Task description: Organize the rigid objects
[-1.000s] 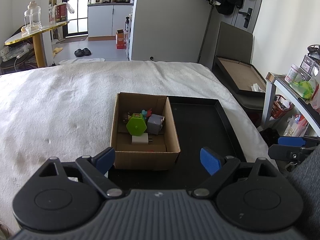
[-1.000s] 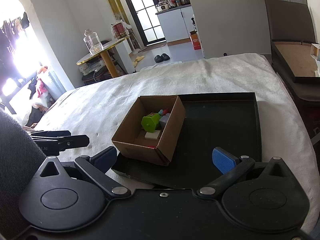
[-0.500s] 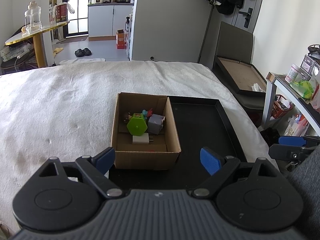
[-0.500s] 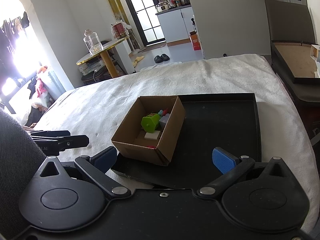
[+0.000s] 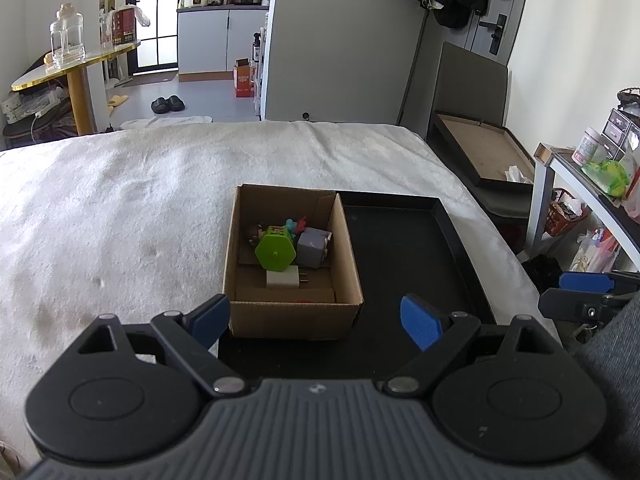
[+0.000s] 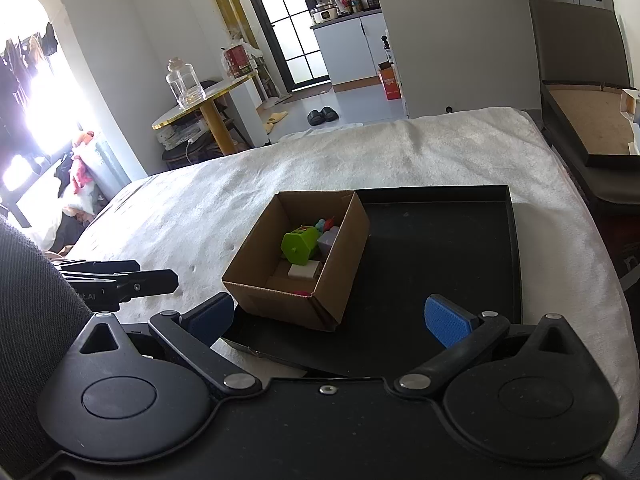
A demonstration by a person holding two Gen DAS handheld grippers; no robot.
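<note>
A brown cardboard box (image 5: 294, 314) stands on the left part of a black tray (image 5: 404, 248) on the white bed cover. In the box lie a green hexagonal toy (image 5: 275, 254), a grey cube (image 5: 313, 247), a white plug adapter (image 5: 283, 279) and small coloured figures (image 5: 294, 225). My left gripper (image 5: 316, 320) is open and empty, held just short of the box's near wall. My right gripper (image 6: 332, 318) is open and empty, in front of the box (image 6: 280, 292) and tray (image 6: 440, 248). The green toy (image 6: 299, 245) also shows in the right wrist view.
The white bed cover (image 5: 120, 220) spreads to the left and behind. A side table (image 5: 580, 176) with jars stands to the right of the bed. A dark tray (image 5: 480, 152) leans on a chair beyond the bed. A round gold table (image 6: 200, 100) holds a glass jar.
</note>
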